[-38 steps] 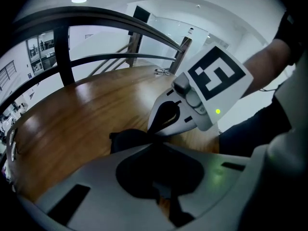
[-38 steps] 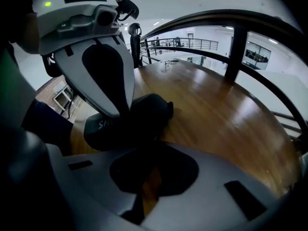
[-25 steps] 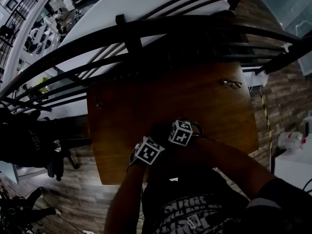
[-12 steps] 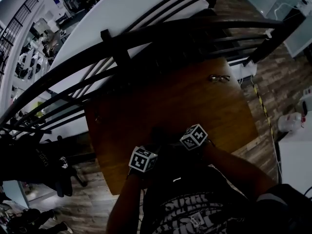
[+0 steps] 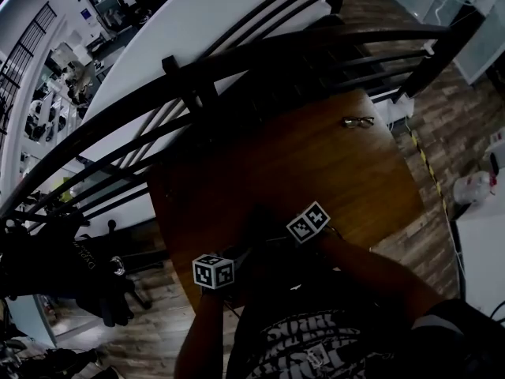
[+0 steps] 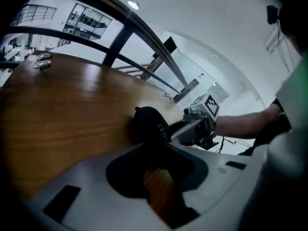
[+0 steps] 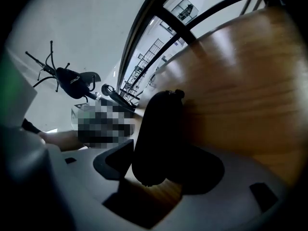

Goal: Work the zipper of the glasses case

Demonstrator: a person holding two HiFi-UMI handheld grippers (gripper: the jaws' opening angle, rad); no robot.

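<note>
case: glasses case [image 7: 159,129] lies on table [image 6: 62,114], near edge | right gripper [image 7: 147,177]: jaws opening wide around it, no grip | left gripper [image 6: 156,177]: jaws parting, empty | progress: I can't read the zipper; I judge this a release

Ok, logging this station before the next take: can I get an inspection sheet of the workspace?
Surface: wooden table, dimly lit.
Job's things: black glasses case on the table, between the grippers.
Clutter: eyeglasses near the far edge.
Grippers: left gripper opening, nothing between its jaws; right gripper opening, case between its jaws.
Cables: thin cable behind the right gripper.
Surroundings: black railing, plank floor.
</note>
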